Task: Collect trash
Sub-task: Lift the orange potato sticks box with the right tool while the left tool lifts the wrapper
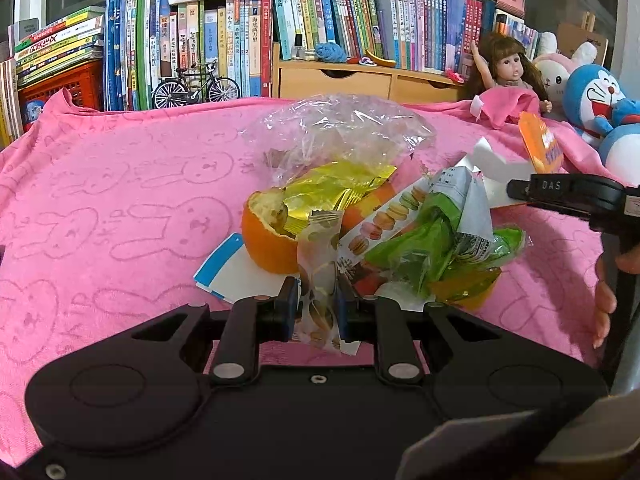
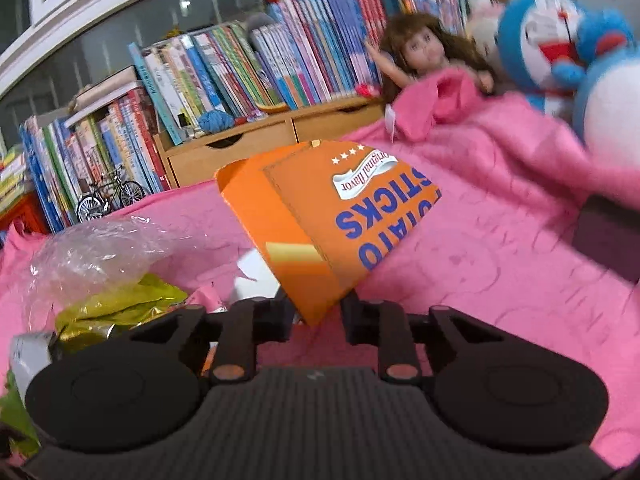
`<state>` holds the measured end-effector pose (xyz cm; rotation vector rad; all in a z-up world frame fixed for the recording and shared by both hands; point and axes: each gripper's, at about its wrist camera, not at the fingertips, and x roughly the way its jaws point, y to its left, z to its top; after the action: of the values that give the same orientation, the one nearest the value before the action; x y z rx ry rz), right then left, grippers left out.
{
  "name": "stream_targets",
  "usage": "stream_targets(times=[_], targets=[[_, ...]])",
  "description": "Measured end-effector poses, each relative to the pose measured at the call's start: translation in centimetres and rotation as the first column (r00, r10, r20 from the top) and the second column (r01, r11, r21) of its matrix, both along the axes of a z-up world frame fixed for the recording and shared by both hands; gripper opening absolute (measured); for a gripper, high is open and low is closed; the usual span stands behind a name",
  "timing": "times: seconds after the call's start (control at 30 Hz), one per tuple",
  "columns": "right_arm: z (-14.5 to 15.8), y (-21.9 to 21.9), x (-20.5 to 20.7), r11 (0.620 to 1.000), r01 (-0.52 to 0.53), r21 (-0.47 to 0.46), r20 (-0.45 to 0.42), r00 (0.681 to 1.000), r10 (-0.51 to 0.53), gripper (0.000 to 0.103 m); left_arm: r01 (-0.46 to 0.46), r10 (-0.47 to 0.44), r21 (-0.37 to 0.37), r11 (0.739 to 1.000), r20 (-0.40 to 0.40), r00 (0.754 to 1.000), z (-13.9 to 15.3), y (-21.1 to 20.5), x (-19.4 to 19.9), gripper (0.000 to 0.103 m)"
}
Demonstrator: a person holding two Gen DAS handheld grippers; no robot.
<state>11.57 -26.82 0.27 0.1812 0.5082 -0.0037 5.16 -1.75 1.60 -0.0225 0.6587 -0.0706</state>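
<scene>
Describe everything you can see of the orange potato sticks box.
The orange potato sticks box is a flattened card carton with blue lettering, a white ribbon banner and a row of white stars, its print upside down in the right wrist view. It stands tilted over the pink blanket, lower corner between the fingers of the right gripper, which look closed on it. In the left wrist view only its orange top shows, behind white torn packaging.

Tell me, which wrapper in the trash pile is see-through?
The crinkly clear plastic bag at the back of the pile. You can see the pink cloth through it; the gold wrapper and green wrapper are solid-coloured.
</scene>
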Motion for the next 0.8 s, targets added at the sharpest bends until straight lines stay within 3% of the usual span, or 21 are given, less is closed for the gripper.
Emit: stream_targets(times=[0.13,0.43,0.8], targets=[[1.2,0.1,-1.2,0.998,0.016,-0.056,0.034,0.999,-0.014,0.011,0.001,-0.001,-0.003,1.000,0.005,1.000,0.2,-0.1,-0.3,0.018],[3.0,-1.0,-3.7,0.997,0.035,-0.073,0.083,0.996,-0.028,0.008,0.004,-0.004,-0.010,1.000,0.016,1.000,1.1,-0.1,-1.2,0.018],[4.0,0.0,-7.9,0.991,-0.015,-0.131,0.125,0.992,0.031,0.008,0.014,-0.014,-0.020,1.000,0.010,1.000,1.4,-0.6,-2.4,0.018]])
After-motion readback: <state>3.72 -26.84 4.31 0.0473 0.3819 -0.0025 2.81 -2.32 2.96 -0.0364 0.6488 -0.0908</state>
